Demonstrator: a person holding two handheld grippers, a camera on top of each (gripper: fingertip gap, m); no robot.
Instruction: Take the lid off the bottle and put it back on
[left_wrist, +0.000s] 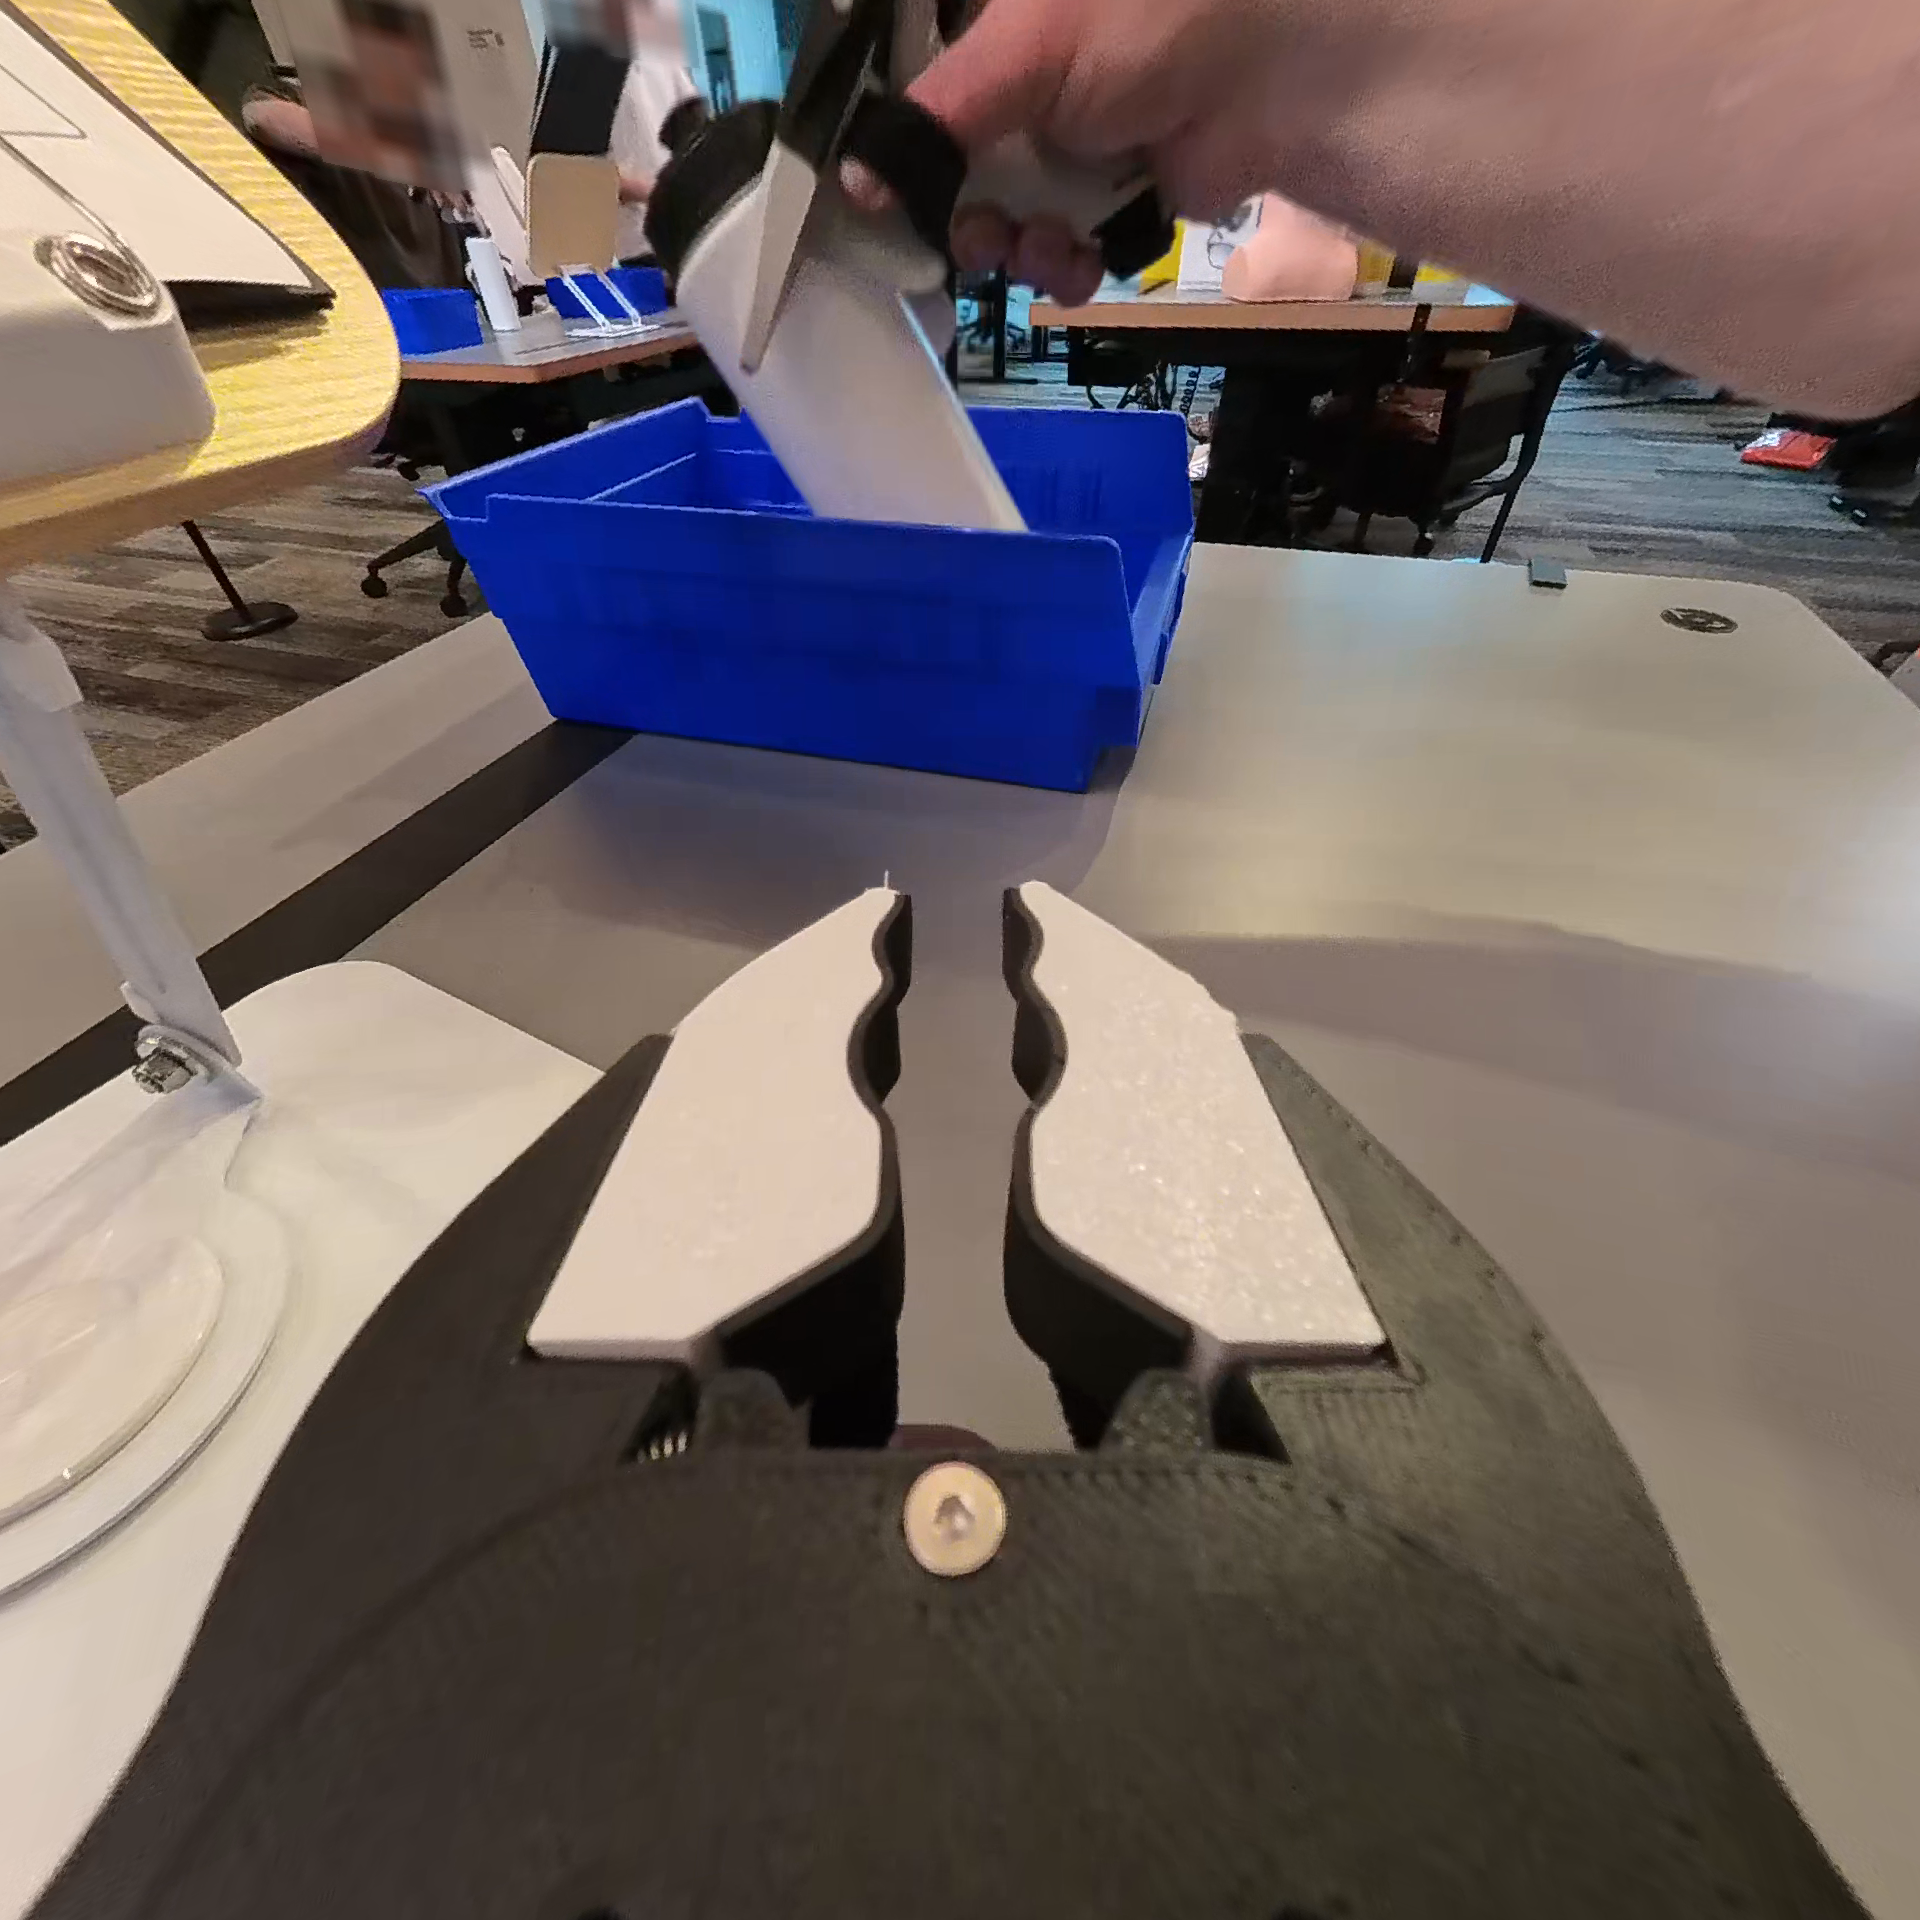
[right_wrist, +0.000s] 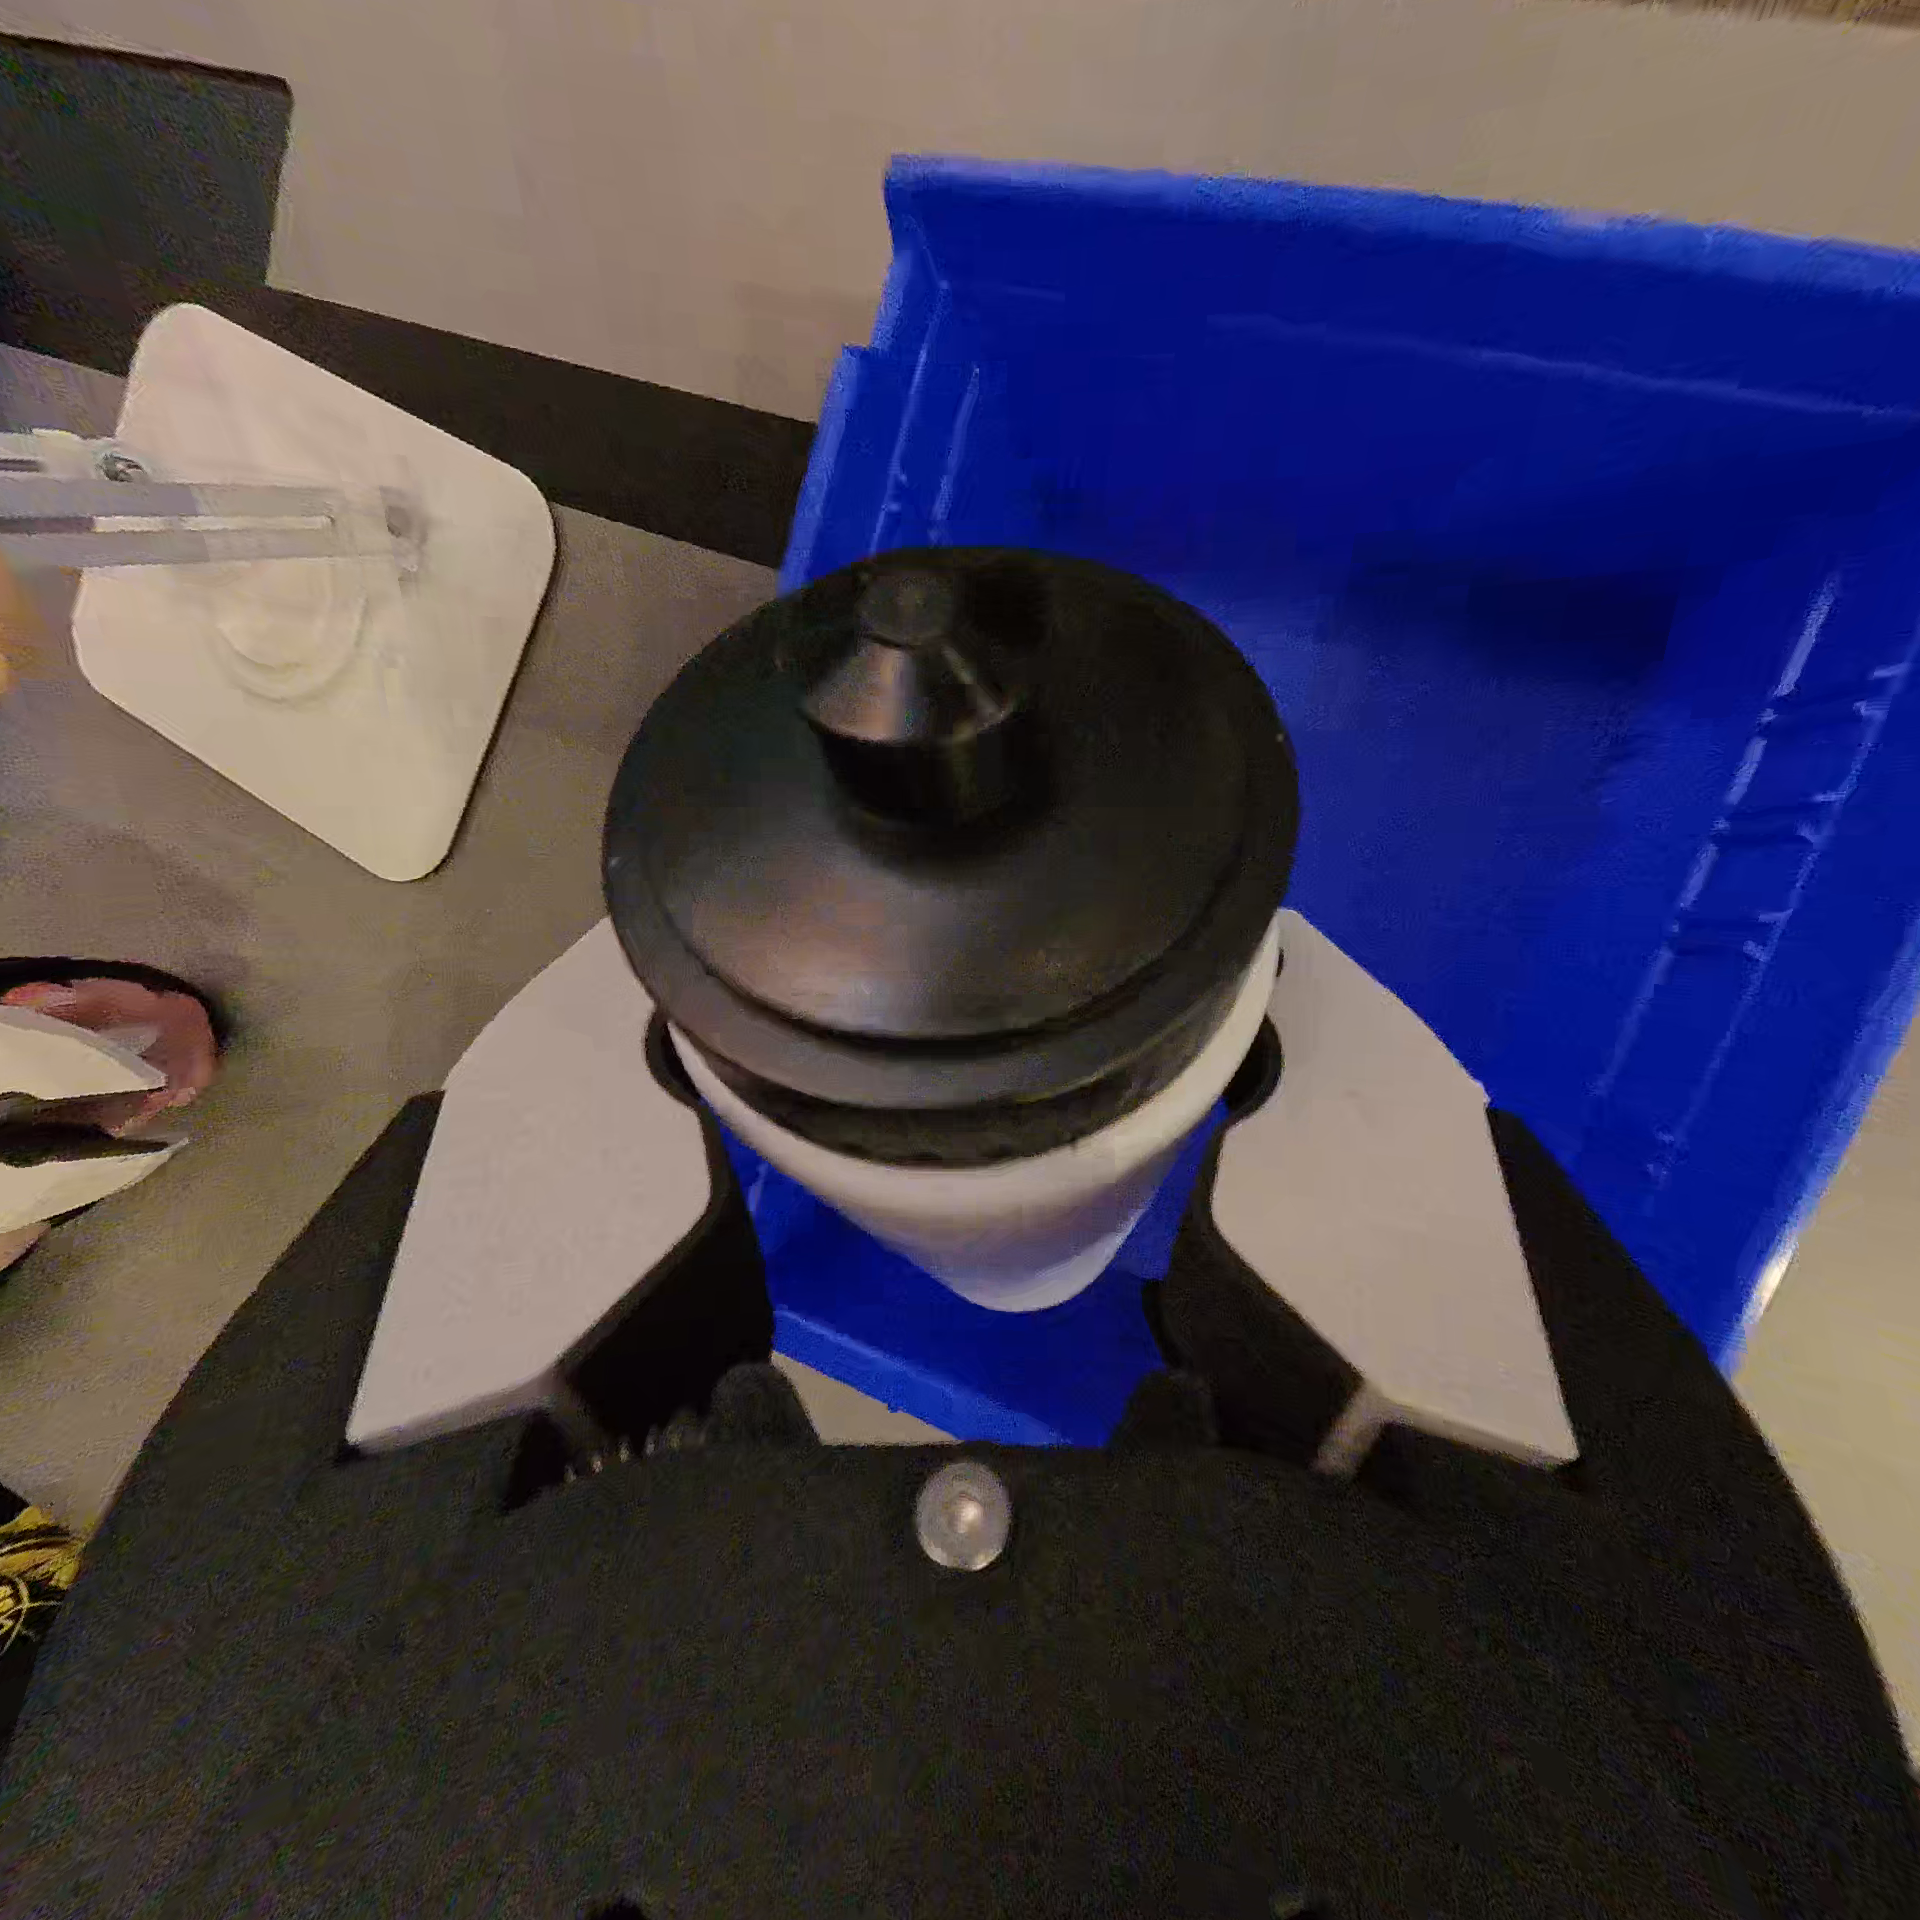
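my right gripper (right_wrist: 961, 1081) clamps the white bottle (right_wrist: 977, 1195), black lid (right_wrist: 951, 821) on, over the blue bin (right_wrist: 1558, 623) at twelve o'clock of my empty, slightly parted left gripper (left_wrist: 956, 914).

Bin (left_wrist: 831, 665) is sitting on bench (left_wrist: 1455, 831), toward its far edge. Bottle (left_wrist: 873, 416) is hanging tilted above bin, lid (right_wrist: 945, 831) on top, right gripper (right_wrist: 961, 1060) fingers (right_wrist: 540, 1195) either side of its neck. Left gripper (left_wrist: 956, 914) is hovering in front of bin, w/ stand base (left_wrist: 312, 1091) on bench to its left.
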